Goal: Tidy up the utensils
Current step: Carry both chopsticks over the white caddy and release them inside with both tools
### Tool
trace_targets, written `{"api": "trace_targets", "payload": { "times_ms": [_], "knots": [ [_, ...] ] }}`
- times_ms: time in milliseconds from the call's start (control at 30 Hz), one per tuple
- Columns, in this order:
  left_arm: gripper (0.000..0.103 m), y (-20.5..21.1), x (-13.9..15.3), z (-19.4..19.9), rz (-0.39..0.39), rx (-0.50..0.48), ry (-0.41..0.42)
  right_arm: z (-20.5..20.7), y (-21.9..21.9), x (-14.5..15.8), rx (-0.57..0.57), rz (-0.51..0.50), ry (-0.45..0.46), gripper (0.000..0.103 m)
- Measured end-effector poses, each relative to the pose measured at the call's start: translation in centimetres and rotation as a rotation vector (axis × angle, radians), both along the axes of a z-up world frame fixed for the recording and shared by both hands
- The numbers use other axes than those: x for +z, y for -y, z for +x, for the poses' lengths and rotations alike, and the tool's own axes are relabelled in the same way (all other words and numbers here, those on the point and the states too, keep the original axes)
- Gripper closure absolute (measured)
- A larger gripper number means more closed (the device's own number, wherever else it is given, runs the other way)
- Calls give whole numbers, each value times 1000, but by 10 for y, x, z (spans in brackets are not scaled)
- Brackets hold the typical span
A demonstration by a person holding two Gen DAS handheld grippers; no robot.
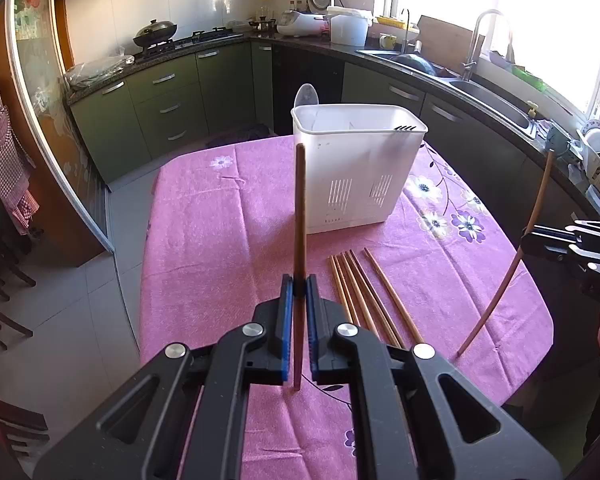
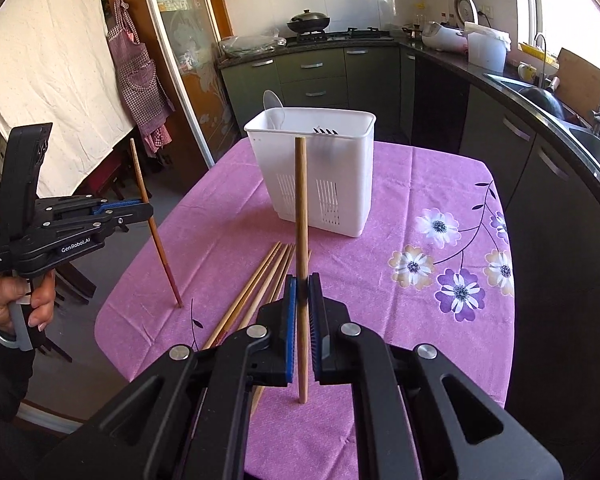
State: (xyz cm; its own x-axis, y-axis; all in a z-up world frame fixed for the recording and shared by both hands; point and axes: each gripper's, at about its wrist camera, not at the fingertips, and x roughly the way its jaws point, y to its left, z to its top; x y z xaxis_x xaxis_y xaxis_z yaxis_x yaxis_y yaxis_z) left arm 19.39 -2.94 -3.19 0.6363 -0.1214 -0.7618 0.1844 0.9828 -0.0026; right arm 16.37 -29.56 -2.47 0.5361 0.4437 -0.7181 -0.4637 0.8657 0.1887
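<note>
A chopstick (image 1: 299, 240) upright in left gripper (image 1: 299, 284) fingers, beside the caddy (image 1: 356, 168)

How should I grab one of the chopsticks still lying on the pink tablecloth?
Take the outermost chopstick, which lies a little apart from the bundle. Grip its middle, coming straight down from above with the fingers across its length. It is thin and lies flat on the tablecloth, so only the top is free.
</note>
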Motion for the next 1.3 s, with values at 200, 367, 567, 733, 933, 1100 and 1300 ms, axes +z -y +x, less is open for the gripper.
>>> {"api": "trace_targets", "payload": {
  "times_ms": [200, 367, 567, 733, 933, 1100, 1300],
  "knots": [
    [96, 1, 6, -1, 4, -6, 11, 3, 1, 6, -7, 11, 17, 96],
    [96, 2, 10, 4, 4, -12, 11, 12, -1, 20, -11, 21, 36, 96],
    [96, 7, 32, 16, -11, -36, 23, 29, -2, 58, -13, 41, 78, 96],
    [96, 14, 71, 27, -29, -62, 67, 47, 1, 106, -31, 71, 142, 96],
    [96, 28, 133, 41, -37, -87, 189, 77, 6, 157, -69, 114, 207, 96],
    [96, 39, 169, 64, -63, -74, 304, 113, 6, 178, -110, 147, 235, 96],
    [96, 51, 147, 108, -54, -42, 291, 157, -3, 166, -144, 135, 227, 96]
  ]
}}
